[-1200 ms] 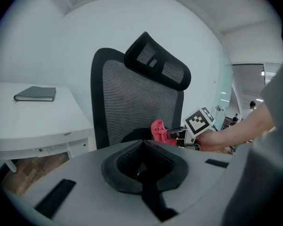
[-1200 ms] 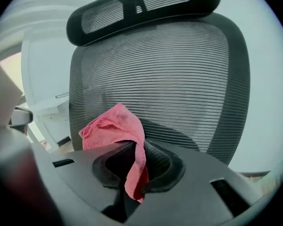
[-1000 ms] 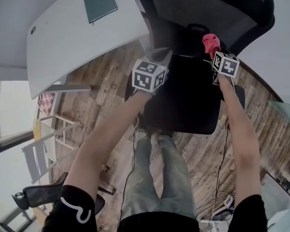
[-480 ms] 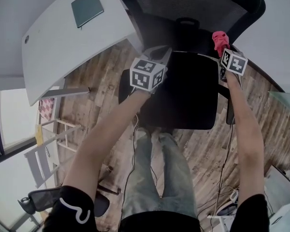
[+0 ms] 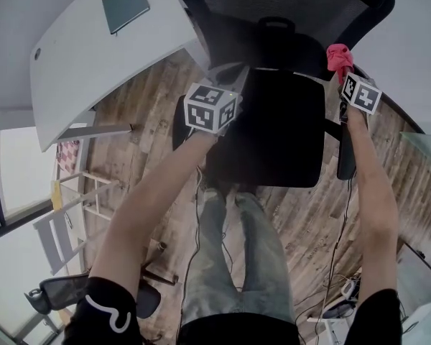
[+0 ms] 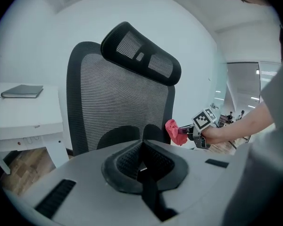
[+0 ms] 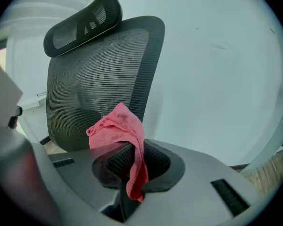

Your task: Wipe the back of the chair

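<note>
Wooden floor [image 5: 147, 113] is seen beneath the mesh chair [image 6: 118, 102], its seat [image 5: 284, 135] in the head view only; a pink cloth [image 7: 120, 126] is clamped by the right gripper [image 7: 132, 164], the left gripper [image 6: 142, 164] closed empty.

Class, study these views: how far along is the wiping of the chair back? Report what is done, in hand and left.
Done: the right hand-held gripper is shut on the pink cloth. In hand: the cloth is held near a side edge of the chair back; contact cannot be confirmed. Left: the wiping itself; the left hand-held gripper is shut and empty.
</note>
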`<state>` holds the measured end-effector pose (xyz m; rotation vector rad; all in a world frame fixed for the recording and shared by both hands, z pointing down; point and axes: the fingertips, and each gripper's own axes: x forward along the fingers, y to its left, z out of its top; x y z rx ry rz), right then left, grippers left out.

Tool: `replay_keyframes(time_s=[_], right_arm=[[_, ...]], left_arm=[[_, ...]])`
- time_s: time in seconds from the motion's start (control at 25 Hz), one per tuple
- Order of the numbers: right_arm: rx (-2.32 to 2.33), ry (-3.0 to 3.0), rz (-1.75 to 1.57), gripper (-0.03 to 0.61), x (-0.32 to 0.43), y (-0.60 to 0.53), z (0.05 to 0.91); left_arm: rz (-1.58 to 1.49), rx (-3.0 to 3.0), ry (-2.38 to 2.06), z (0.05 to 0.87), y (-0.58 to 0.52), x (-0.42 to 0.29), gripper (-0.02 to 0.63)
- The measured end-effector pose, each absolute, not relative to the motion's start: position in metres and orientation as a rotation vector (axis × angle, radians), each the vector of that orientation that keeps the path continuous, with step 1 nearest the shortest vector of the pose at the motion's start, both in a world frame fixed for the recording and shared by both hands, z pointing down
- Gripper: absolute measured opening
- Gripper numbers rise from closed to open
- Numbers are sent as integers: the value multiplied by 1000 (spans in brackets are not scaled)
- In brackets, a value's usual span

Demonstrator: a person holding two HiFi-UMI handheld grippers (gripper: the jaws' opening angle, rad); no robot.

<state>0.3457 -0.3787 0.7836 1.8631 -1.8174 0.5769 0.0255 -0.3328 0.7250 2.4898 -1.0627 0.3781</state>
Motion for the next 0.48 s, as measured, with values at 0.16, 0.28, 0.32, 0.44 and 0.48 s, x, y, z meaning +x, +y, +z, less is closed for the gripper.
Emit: replay_keyframes(time_s=[0.16, 0.28, 0.32, 0.44, 0.48], right_arm=[[1764, -1909, 516, 64, 323, -363, 780], [1674, -2013, 487, 64, 288, -352, 778], [1647, -2046, 482, 63, 274, -348, 777], [1579, -2128, 475, 63, 234, -332, 772], [1560, -2149, 473, 63, 221, -324, 769]], left_arm=[[368, 2493, -1069, 727, -323, 15, 25], [352, 2487, -1076, 732, -316, 7, 25], [345, 2483, -1085, 732, -313, 3, 25], [321, 2474, -1117, 725, -296, -11, 25], [317, 2476, -1125, 721, -289, -15, 25]])
